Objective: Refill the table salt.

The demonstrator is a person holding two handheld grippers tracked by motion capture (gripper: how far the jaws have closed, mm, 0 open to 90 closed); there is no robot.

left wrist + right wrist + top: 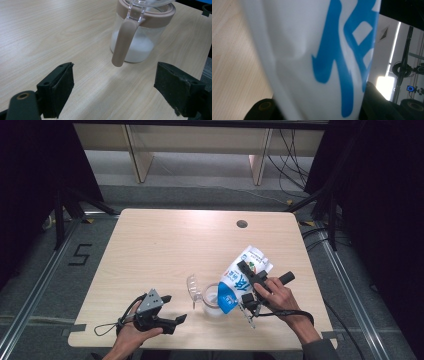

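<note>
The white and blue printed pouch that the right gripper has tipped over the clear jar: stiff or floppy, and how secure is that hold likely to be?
The white and blue pouch is probably floppy: its wall dents and creases in the right gripper view. The right gripper clamps it mid-body, so it may sag and shift as it empties. Its glossy film looks slippery. It is tilted mouth-down over the clear jar with a brown rim.

The left hand (131, 336) comes in from the near edge, wrapped around the black left tool (172, 311) with a grey three-cornered plate on top; its jaws stand wide apart with nothing between them, low over the surface. The right hand (278, 296) reaches forward, its black right tool (248, 282) tilted, jaws clamped on what it holds.
</note>
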